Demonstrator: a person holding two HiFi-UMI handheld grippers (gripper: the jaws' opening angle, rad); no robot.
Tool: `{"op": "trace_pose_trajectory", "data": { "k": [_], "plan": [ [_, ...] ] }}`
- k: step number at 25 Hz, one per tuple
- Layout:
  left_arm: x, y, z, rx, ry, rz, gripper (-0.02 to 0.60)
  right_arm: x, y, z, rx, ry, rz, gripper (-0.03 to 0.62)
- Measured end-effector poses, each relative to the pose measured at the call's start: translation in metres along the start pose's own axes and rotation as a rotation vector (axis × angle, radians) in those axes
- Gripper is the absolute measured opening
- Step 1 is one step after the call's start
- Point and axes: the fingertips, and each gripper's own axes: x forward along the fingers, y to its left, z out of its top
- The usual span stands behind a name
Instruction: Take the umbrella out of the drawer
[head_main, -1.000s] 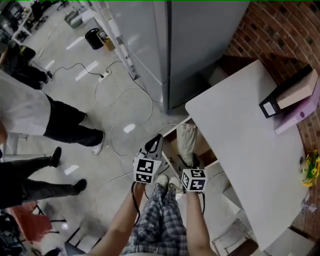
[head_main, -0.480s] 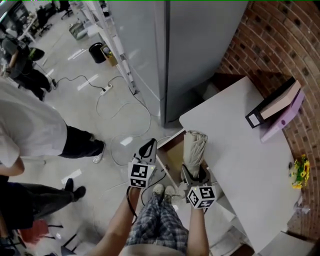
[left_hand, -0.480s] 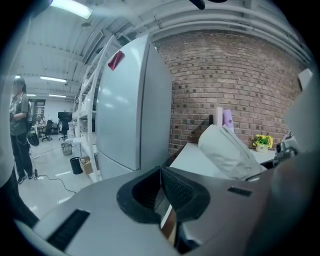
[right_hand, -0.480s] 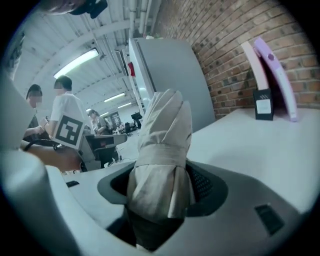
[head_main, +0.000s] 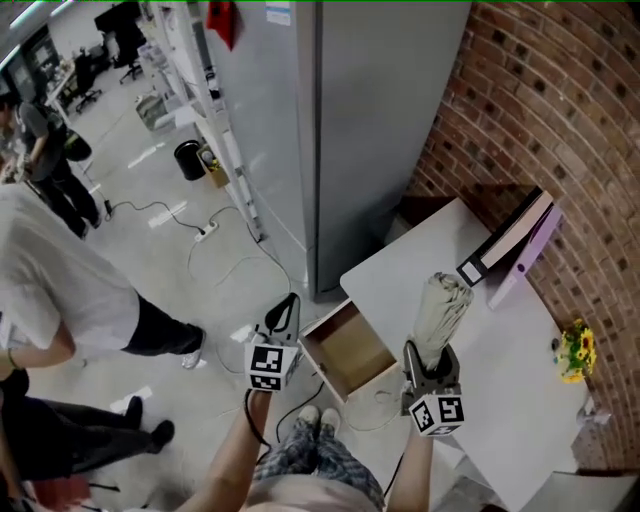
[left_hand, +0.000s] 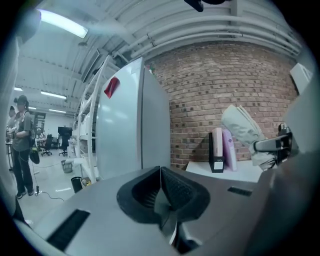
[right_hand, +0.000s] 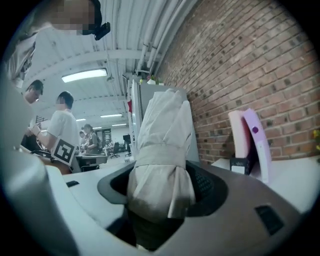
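A folded beige umbrella (head_main: 441, 312) stands nearly upright over the white table (head_main: 500, 400), its lower end clamped in my right gripper (head_main: 425, 358). In the right gripper view the umbrella (right_hand: 162, 150) fills the gap between the jaws of that gripper (right_hand: 162, 197), which is shut on it. The wooden drawer (head_main: 347, 351) stands pulled out below the table's near-left corner, its inside bare. My left gripper (head_main: 287, 308) hangs left of the drawer, shut, with nothing between its pads (left_hand: 172, 187). From the left gripper view the umbrella (left_hand: 242, 127) shows at the right.
A tall grey cabinet (head_main: 330, 130) stands behind the drawer, against a brick wall (head_main: 540, 110). Black, pink and purple binders (head_main: 512, 247) lean at the table's far end; yellow flowers (head_main: 575, 350) sit at its right edge. People (head_main: 60, 300) stand at left; cables (head_main: 230, 260) lie on the floor.
Both grippers have risen. The right one has lifted the umbrella out of the drawer and carried it right, over the table. The drawer now shows empty.
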Motion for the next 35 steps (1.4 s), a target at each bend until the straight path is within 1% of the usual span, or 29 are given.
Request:
{"op": "trace_pose_trajectory", "data": {
  "k": [3,6,8,10,18,20,24,27,35],
  "plan": [
    [-0.005,-0.002,0.032,0.020,-0.058,-0.013,0.028,-0.020,-0.016,0.035,-0.024,-0.069,-0.045,0.287],
    [-0.015,-0.008,0.063,0.047,-0.112,-0.032,0.028,-0.039,-0.032,0.064,-0.058,-0.112,-0.093,0.287],
    [-0.019,-0.009,0.082,0.069,-0.139,-0.035,0.028,-0.048,-0.041,0.082,-0.074,-0.146,-0.124,0.287],
    [-0.024,-0.011,0.092,0.078,-0.152,-0.032,0.028,-0.060,-0.049,0.095,-0.091,-0.169,-0.155,0.287],
    [-0.051,-0.011,0.109,0.075,-0.202,-0.021,0.028,-0.103,-0.071,0.113,-0.092,-0.232,-0.262,0.288],
    [-0.052,-0.010,0.109,0.078,-0.199,-0.014,0.028,-0.108,-0.077,0.115,-0.077,-0.244,-0.275,0.290],
    [-0.054,-0.010,0.102,0.058,-0.182,-0.002,0.028,-0.116,-0.084,0.117,-0.047,-0.255,-0.311,0.287],
    [-0.054,-0.014,0.102,0.064,-0.185,-0.009,0.028,-0.119,-0.089,0.117,-0.012,-0.263,-0.319,0.285],
    [-0.057,-0.021,0.105,0.066,-0.185,-0.020,0.028,-0.119,-0.085,0.115,-0.035,-0.237,-0.311,0.285]
  ]
}}
